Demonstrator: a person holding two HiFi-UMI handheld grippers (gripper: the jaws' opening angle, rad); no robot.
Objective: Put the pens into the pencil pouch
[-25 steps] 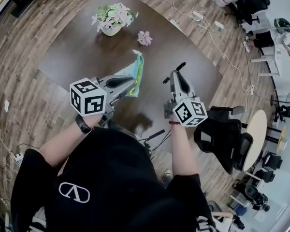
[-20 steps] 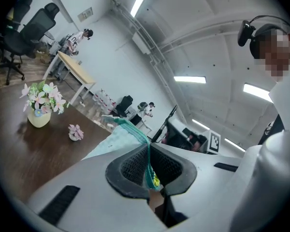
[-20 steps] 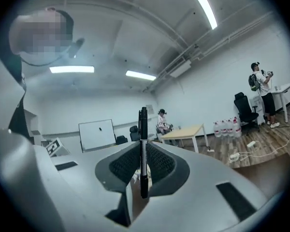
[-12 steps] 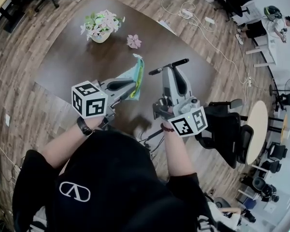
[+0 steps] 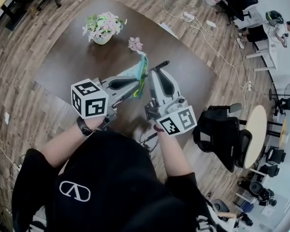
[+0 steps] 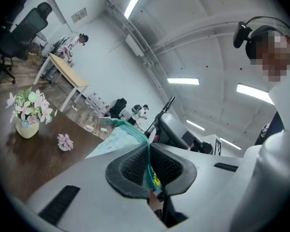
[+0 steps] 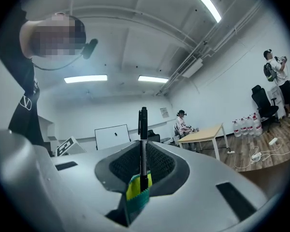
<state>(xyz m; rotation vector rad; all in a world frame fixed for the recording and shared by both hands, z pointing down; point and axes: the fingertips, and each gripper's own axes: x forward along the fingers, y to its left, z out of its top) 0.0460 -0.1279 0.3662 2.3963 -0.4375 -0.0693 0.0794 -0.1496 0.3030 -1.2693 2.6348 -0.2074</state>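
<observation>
Pencil pouch (image 6: 117, 141) and pen (image 7: 143, 129) over the worktop (image 5: 77, 57)
Left gripper (image 6: 149, 170) jaws pinch the pouch's rim; right gripper (image 7: 143, 170) jaws clamp the pen just beside it. Beyond them: flower pot (image 5: 102, 27), pink flower (image 5: 135, 44).

In the head view the pouch (image 5: 140, 70) shows only as a narrow strip, the rest hidden behind the left gripper (image 5: 137, 85). The pen (image 5: 159, 65) shows just its tip past the right gripper (image 5: 153, 74). In the right gripper view its lower end is lost at a yellow and green scrap (image 7: 137, 192) that cannot be identified. The person (image 5: 106, 178) covers the table's (image 5: 72, 57) near edge
</observation>
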